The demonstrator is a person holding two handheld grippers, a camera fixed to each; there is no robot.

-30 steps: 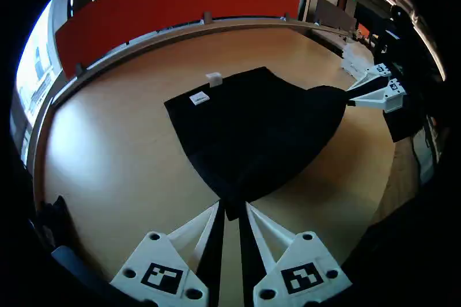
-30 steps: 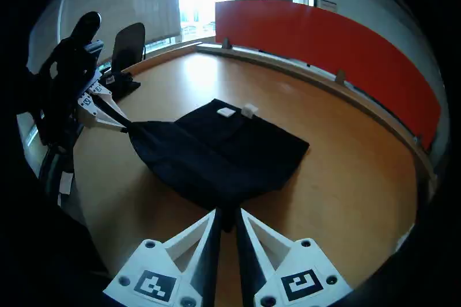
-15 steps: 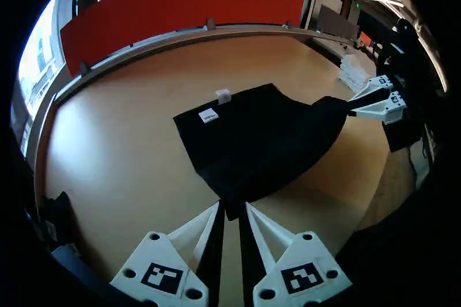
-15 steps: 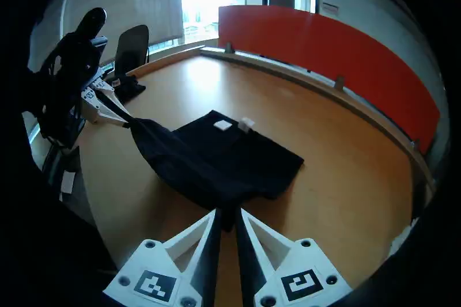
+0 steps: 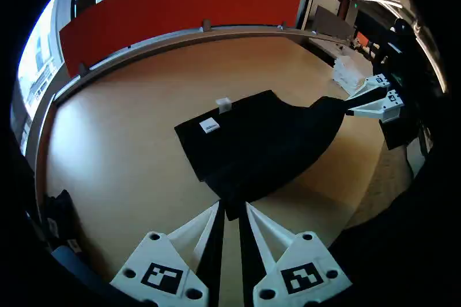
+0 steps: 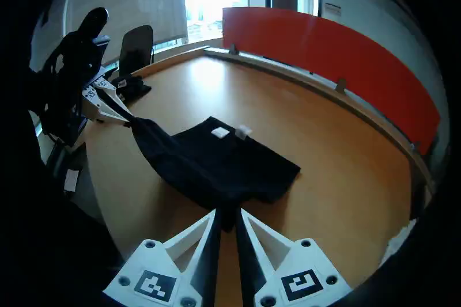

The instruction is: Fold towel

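Two tools are gripping the black towel [image 5: 259, 140] at once, one corner each. In the left gripper view, I am holding the left tool [image 5: 230, 206] low and pointing forward over the wooden surface [image 5: 127, 134]. Its white fingers are pressed together on a small fold of the cloth's near corner. Across the cloth, the right tool [image 5: 347, 110] is reaching in from the right with its fingers angled down and inward, and they are closing on the far corner.

In the right gripper view, the right tool [image 6: 229, 215] is sitting in the same low, forward pose, squeezing its own corner of the black towel [image 6: 225, 163] between both fingers. The left tool [image 6: 128, 120] is coming in from the left edge, tilted down toward the wooden surface [image 6: 334, 151]. What is holding it is too dark for me to make out.

Between the two tools, the near edge of the towel is hanging raised and sagging. The far part is lying flat in the middle of the surface, with two white tags [image 6: 220, 132] showing near its far edge. A red partition [image 6: 346, 53] is running along the far side of the surface, and an office chair [image 6: 135, 48] is standing at its end by the window.
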